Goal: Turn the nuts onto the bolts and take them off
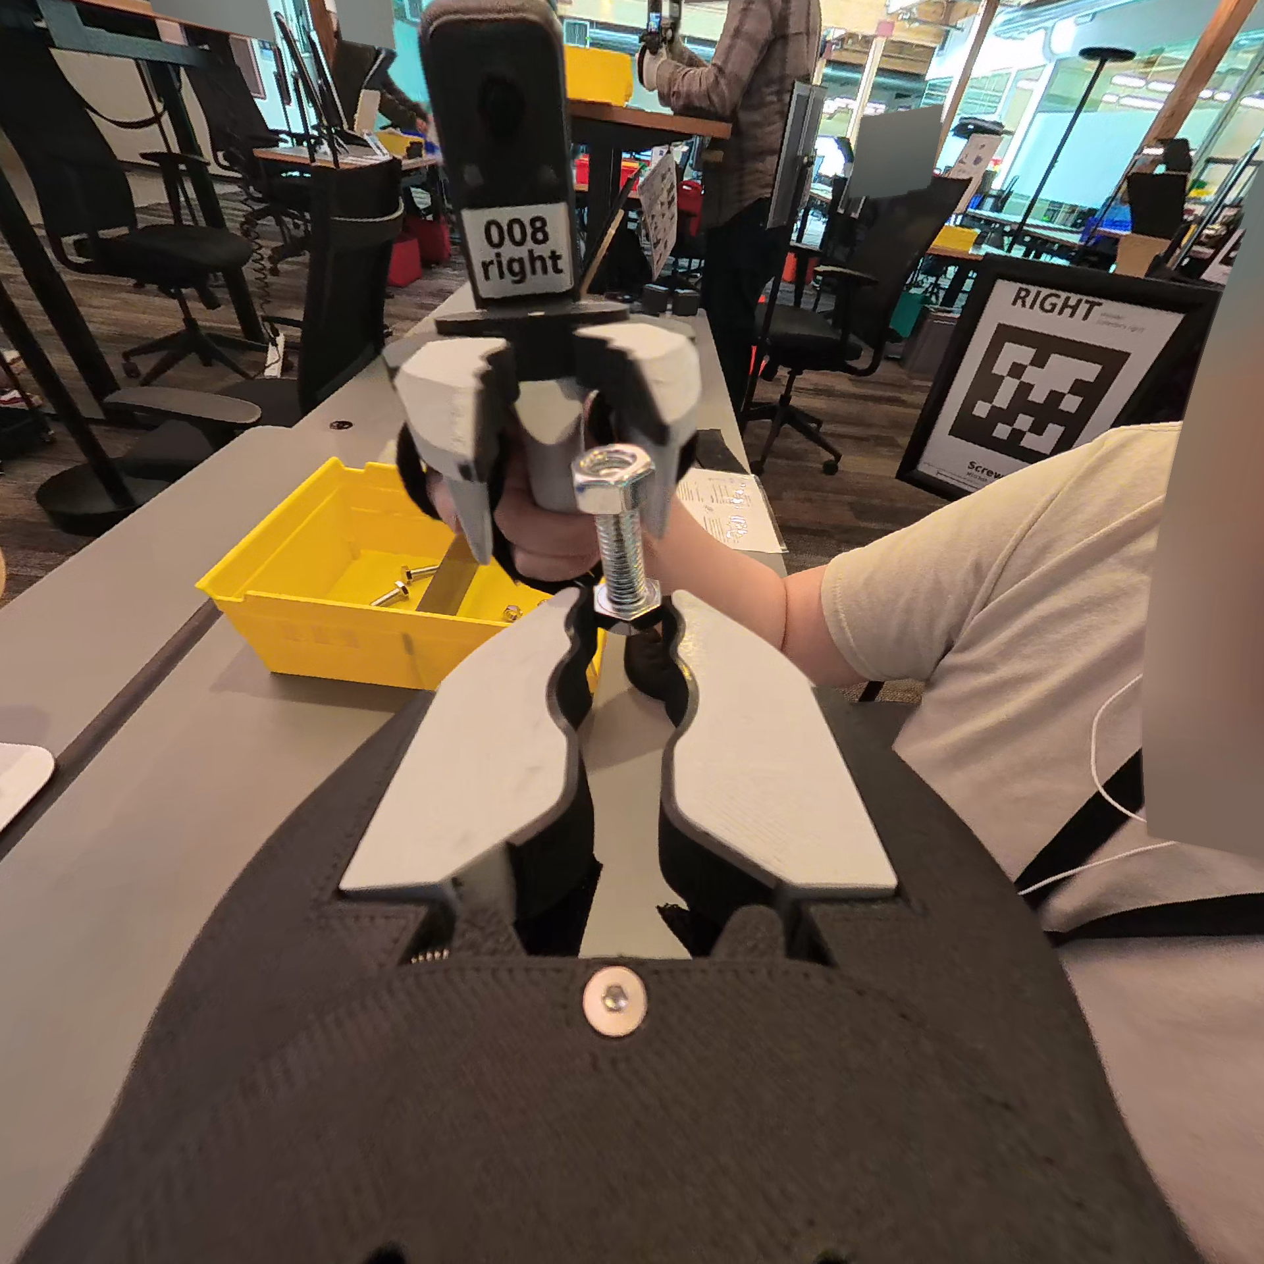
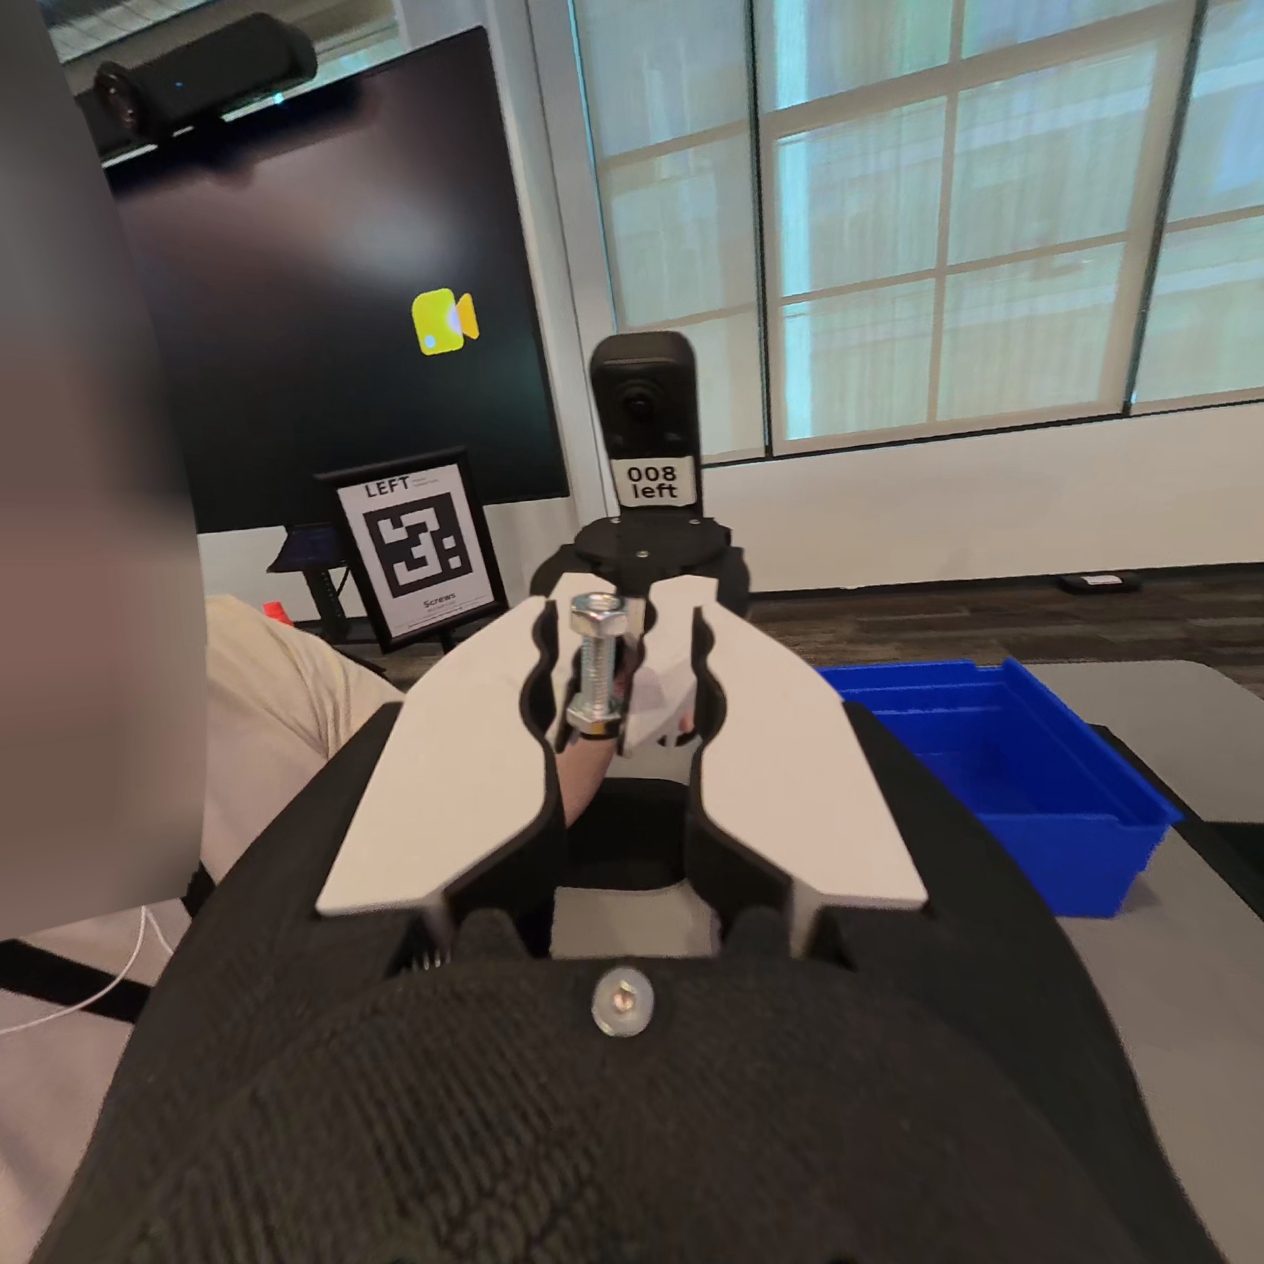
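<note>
A silver bolt (image 1: 624, 547) stands upright in the air between the two grippers. A nut (image 1: 611, 477) sits at the top end of its thread. My left gripper (image 1: 626, 603) is shut on the bolt's hex head at the bottom. My right gripper (image 1: 568, 540) faces it, open, its fingers on either side of the nut without gripping it. In the right wrist view the bolt (image 2: 594, 674) and nut (image 2: 598, 615) stand close to the left finger of my right gripper (image 2: 619, 609), and the left gripper (image 2: 615, 735) holds the head from beyond.
A yellow bin (image 1: 308, 615) with loose bolts (image 1: 397, 589) sits on the grey table (image 1: 137, 718) left of the grippers. A blue bin (image 2: 1026, 821) sits to the right. A paper sheet (image 1: 732, 506) lies farther off. Framed marker signs (image 1: 1039, 390) stand beside the table. The tips of one gripper are about 5 centimeters away from the tips of the other.
</note>
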